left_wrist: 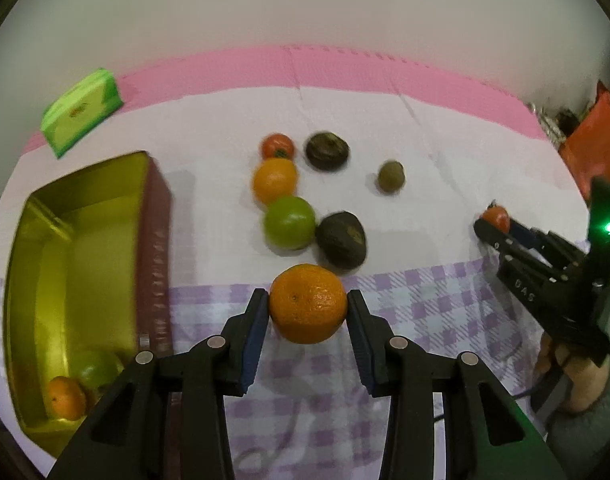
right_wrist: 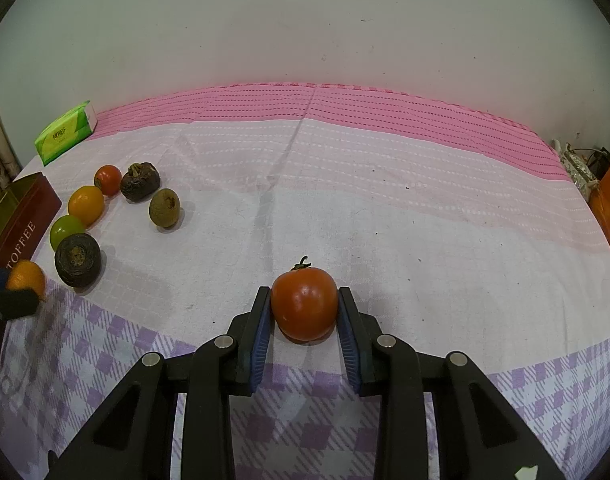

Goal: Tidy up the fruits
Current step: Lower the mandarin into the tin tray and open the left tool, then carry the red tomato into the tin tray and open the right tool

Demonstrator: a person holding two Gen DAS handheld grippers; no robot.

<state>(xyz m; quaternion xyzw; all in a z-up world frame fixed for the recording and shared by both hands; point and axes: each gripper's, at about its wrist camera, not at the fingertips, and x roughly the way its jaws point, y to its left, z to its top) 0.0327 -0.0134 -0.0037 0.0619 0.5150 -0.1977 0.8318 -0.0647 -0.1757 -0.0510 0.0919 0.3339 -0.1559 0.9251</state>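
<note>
In the left wrist view, our left gripper (left_wrist: 308, 309) reaches forward and low over the checked part of the tablecloth (left_wrist: 433, 308), its blue-padded fingers (left_wrist: 257, 332) clamped on either side of an orange (left_wrist: 308, 303). Whether the orange rests on the cloth or is lifted off it, we cannot tell. To the left stands the gold-lined tin (left_wrist: 77, 264), open at the top, and inside it we count two fruits: a small orange one (left_wrist: 65, 398) and a green one (left_wrist: 97, 368) beside it. Beyond the held orange lie six loose fruits: a green citrus (left_wrist: 289, 222), a yellow-orange citrus (left_wrist: 275, 181) and a red tomato (left_wrist: 278, 146) in a touching line, two dark wrinkled fruits (left_wrist: 341, 240) (one near, one far) and one brownish-green kiwi (left_wrist: 391, 176) set apart. A green tissue pack (left_wrist: 81, 112) lies on the pink stripe. At the right edge our right gripper (left_wrist: 495, 222) comes in from the side, held by a hand (left_wrist: 577, 376), with a red fruit at its tip.

In the right wrist view, the right gripper (right_wrist: 305, 308) points straight ahead, fingers closed against a stemmed tomato (right_wrist: 305, 304) that sits on the white part of the cloth. Far left we count the same six loose fruits, the tin's side lettered "TOFFEE", and the left gripper's tip with its orange, blurred.
</note>
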